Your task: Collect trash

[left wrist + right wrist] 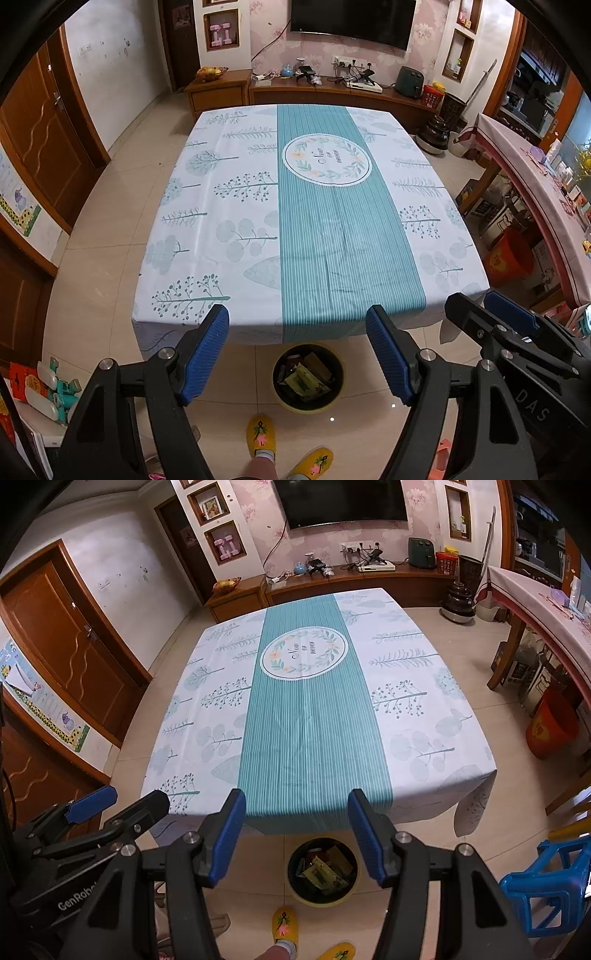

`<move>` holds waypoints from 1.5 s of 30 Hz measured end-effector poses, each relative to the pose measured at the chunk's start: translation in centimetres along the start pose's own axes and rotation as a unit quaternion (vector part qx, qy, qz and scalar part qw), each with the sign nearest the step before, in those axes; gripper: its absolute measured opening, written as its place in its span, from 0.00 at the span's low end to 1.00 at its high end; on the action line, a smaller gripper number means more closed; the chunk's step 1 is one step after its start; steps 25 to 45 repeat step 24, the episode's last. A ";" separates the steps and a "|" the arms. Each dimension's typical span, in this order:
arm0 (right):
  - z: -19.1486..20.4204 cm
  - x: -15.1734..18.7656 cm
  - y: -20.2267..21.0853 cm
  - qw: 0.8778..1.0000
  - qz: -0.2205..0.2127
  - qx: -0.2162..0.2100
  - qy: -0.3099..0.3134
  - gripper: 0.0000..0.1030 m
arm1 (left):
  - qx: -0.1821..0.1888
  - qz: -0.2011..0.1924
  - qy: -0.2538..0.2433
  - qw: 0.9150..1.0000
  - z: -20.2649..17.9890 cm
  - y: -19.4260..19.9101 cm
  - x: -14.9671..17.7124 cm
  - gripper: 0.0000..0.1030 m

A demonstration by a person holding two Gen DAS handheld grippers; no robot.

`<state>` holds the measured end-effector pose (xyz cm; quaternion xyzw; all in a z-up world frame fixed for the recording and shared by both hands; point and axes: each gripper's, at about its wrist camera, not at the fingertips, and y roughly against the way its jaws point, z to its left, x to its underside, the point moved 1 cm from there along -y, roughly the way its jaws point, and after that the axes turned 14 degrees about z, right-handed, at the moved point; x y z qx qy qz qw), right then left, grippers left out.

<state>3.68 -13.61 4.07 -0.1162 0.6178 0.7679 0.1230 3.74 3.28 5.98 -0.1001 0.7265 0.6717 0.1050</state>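
Both claws hang over the near edge of the table (207,229), and neither has hold of anything: the left claw (297,350) stands wide open with only floor and cloth showing between its blue pads, and the right claw (295,834) is open too, a little narrower, equally bare. The trash sits in the one bin (341,373) on the floor just off the near edge of the table, between the table and the person's two yellow slippers (261,432); it holds a loose heap of wrappers (306,382), and how many there are cannot be counted, since they overlap in the dark of the bin. The cloth on the table (314,738) shows no litter at all, so the job looks done or close to it, though a scrap past the far edge would be hard to spot in these bent views. From here the likeliest slip is a foot or a lowered claw knocking the bin, which stands close to the slippers, and tipping the wrappers back onto the tiles. A claw dropped carelessly could also snag the hanging cloth at the near edge and drag it. Count: two claws, one bin, one table, two slippers.
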 end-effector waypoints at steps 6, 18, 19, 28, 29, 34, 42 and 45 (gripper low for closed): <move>0.0 0.2 -0.2 1.000 0.002 0.000 -0.002 0.56 | 0.001 0.001 -0.002 1.000 -0.2 -0.2 0.2 0.73; -0.3 0.2 -0.3 1.000 0.004 -0.001 -0.005 0.56 | 0.000 0.003 -0.002 1.000 -0.1 -0.4 0.4 0.73; -0.2 0.4 -0.3 1.000 0.004 0.000 -0.005 0.56 | 0.001 0.004 -0.003 1.000 0.0 -0.4 0.4 0.73; -0.3 0.2 -0.3 1.000 0.004 -0.001 -0.007 0.56 | 0.002 0.007 -0.003 1.000 0.2 -0.5 0.7 0.73; -0.3 0.2 -0.3 1.000 0.004 -0.001 -0.007 0.56 | 0.002 0.007 -0.003 1.000 0.2 -0.5 0.7 0.73; -0.3 0.2 -0.3 1.000 0.004 -0.001 -0.007 0.56 | 0.002 0.007 -0.003 1.000 0.2 -0.5 0.7 0.73; -0.3 0.2 -0.3 1.000 0.004 -0.001 -0.007 0.56 | 0.002 0.007 -0.003 1.000 0.2 -0.5 0.7 0.73; -0.3 0.2 -0.3 1.000 0.004 -0.001 -0.007 0.56 | 0.002 0.007 -0.003 1.000 0.2 -0.5 0.7 0.73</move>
